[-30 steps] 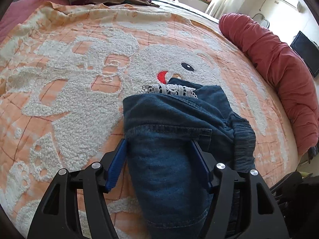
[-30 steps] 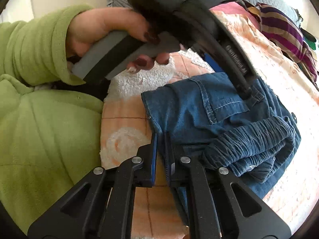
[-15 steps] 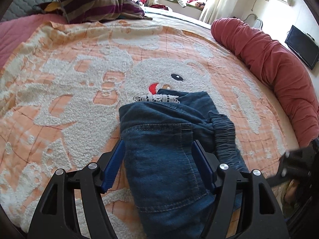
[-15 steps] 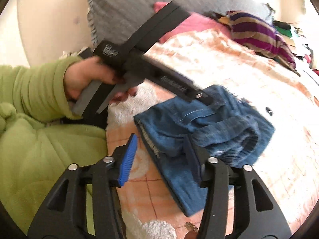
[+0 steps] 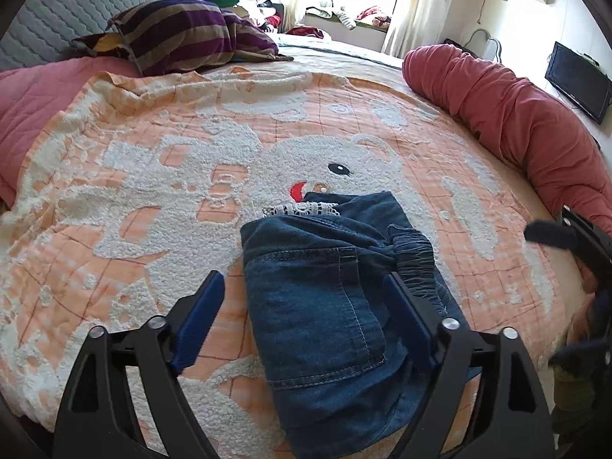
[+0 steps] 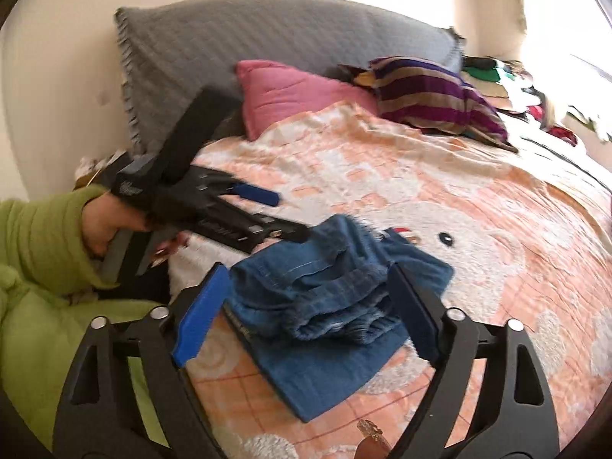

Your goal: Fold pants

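Note:
The blue denim pants (image 5: 329, 306) lie folded in a compact bundle on the orange and white bear blanket (image 5: 153, 191), with a white lace trim at the far edge. My left gripper (image 5: 306, 287) is open and hovers above the bundle, holding nothing. In the right wrist view the pants (image 6: 332, 313) lie near the bed's edge. My right gripper (image 6: 306, 279) is open above them and empty. The left gripper (image 6: 290, 216) shows there too, held by a hand in a green sleeve, open above the pants' left side.
A striped purple pillow (image 5: 183, 34) and a grey cushion (image 6: 267, 46) lie at the head of the bed. A pink pillow (image 6: 298, 91) sits beside them. A rolled red duvet (image 5: 516, 114) lines the right side. A black screen (image 5: 577, 80) stands by the wall.
My right gripper has opened, let go of the pants and drawn back. My left gripper has lifted and pulled back from the bundle. The pants stay folded on the blanket.

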